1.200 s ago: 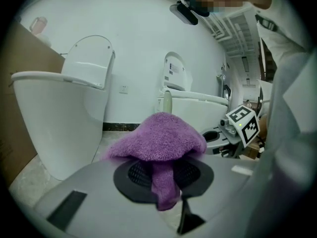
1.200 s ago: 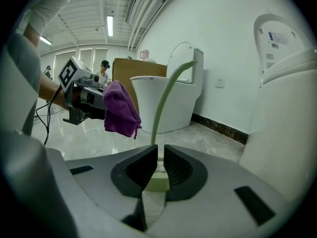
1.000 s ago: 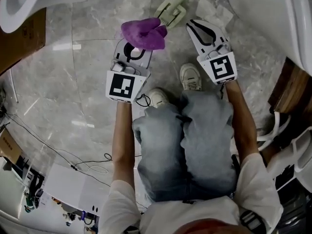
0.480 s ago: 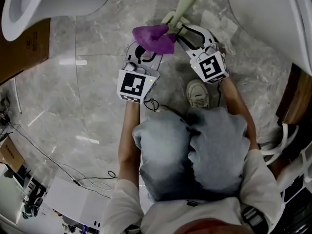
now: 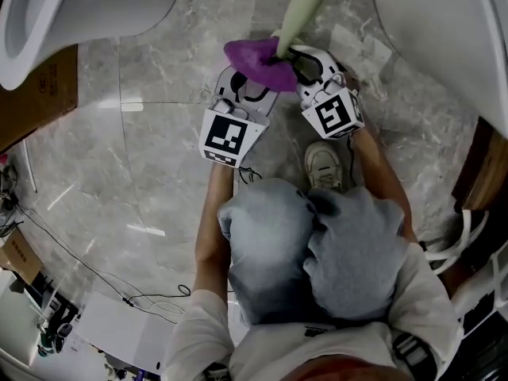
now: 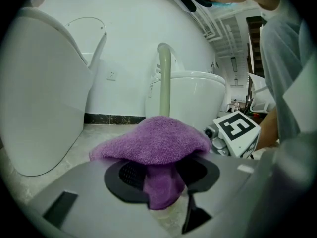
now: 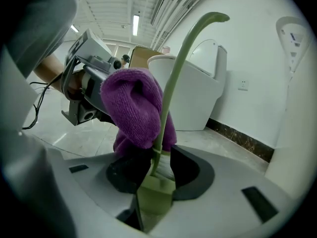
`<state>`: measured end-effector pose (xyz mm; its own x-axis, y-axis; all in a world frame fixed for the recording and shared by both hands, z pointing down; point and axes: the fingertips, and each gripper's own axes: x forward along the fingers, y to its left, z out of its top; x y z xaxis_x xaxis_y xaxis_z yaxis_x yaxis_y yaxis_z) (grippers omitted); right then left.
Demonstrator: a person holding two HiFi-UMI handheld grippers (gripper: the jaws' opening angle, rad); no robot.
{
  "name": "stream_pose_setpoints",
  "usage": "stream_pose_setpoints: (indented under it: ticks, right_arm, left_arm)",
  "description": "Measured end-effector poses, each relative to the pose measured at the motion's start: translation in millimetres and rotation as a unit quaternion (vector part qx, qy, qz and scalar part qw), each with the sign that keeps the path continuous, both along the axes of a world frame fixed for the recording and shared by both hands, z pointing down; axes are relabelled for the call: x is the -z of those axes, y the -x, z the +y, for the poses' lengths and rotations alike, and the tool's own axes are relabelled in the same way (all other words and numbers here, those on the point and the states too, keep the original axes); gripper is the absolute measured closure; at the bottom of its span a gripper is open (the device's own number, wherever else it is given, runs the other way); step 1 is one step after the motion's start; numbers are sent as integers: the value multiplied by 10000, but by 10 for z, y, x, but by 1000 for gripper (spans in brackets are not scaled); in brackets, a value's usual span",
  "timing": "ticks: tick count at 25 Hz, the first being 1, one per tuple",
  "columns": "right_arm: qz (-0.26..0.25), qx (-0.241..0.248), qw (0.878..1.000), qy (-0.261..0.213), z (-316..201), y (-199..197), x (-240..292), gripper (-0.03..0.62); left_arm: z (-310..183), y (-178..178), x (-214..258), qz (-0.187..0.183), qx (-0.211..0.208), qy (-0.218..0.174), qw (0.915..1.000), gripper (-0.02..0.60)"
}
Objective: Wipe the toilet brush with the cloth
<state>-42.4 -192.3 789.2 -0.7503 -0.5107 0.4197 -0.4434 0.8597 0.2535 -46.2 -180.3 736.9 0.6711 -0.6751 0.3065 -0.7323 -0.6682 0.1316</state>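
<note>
A purple cloth [image 5: 258, 60] lies draped over the tips of my left gripper [image 5: 242, 86], and its far edge rests against the pale green toilet brush [image 5: 305, 6]. In the left gripper view a fold of the cloth [image 6: 153, 140] hangs between the jaws of the left gripper [image 6: 163, 175]. Those jaws are opening and stand wide. The brush handle [image 6: 164, 78] rises just behind the cloth. My right gripper [image 7: 156, 170] is closing, with the wide lower part of the brush [image 7: 154, 192] between its pads. The curved handle [image 7: 183, 53] runs up past the cloth [image 7: 133, 108].
A white toilet bowl [image 5: 48, 6] stands at the upper left beside a cardboard box [image 5: 32, 78]. Another white toilet [image 5: 444, 30] fills the upper right. The person crouches with knees and a shoe [image 5: 321, 153] right behind the grippers. Cables [image 5: 103, 268] trail over the marble floor.
Both grippers moved forward and down to the brush. The right gripper, apart from it before, now has it between its jaws. The left jaws opened under the cloth.
</note>
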Motion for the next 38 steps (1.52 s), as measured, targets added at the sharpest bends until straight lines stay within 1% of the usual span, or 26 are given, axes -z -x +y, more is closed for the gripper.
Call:
stream_pose_setpoints:
  ticks: [5, 7, 10, 14, 18, 22, 27, 30, 36, 38]
  right_arm:
    - [259, 239, 9992, -180, 52, 44, 12, 506]
    - [268, 271, 9991, -201, 66, 51, 6, 510]
    - [265, 277, 9991, -183, 58, 52, -7, 511]
    - [252, 292, 9988, -315, 73, 21, 23, 517]
    - [238, 271, 9986, -382, 77, -4, -14, 516]
    - [304, 299, 9987, -293, 50, 49, -44, 517]
    - [330, 299, 9985, -317, 63, 29, -28, 519]
    - [322, 314, 9985, -313, 73, 30, -33, 519]
    - [352, 325, 9984, -296, 66, 37, -43, 519]
    - [352, 335, 9984, -293, 69, 40, -46, 519]
  left_arm:
    - [-95, -122, -107, 37, -95, 11, 9999, 400]
    - [-132, -169, -143, 17, -54, -29, 10000, 402]
    - [-185, -192, -157, -46, 89, -155, 9998, 445]
    - [-176, -201, -11, -70, 97, -302, 9995, 462]
    - [-178, -231, 120, -288, -74, -338, 9990, 466]
    - [-196, -159, 140, -222, -63, -293, 9993, 465]
    - [-176, -171, 329, -76, -21, -404, 9992, 465]
    - [-198, -166, 461, -90, -67, -459, 9989, 463]
    - [-268, -183, 840, -90, -225, -555, 9982, 457]
    - [-298, -187, 985, 17, -201, -572, 9982, 456]
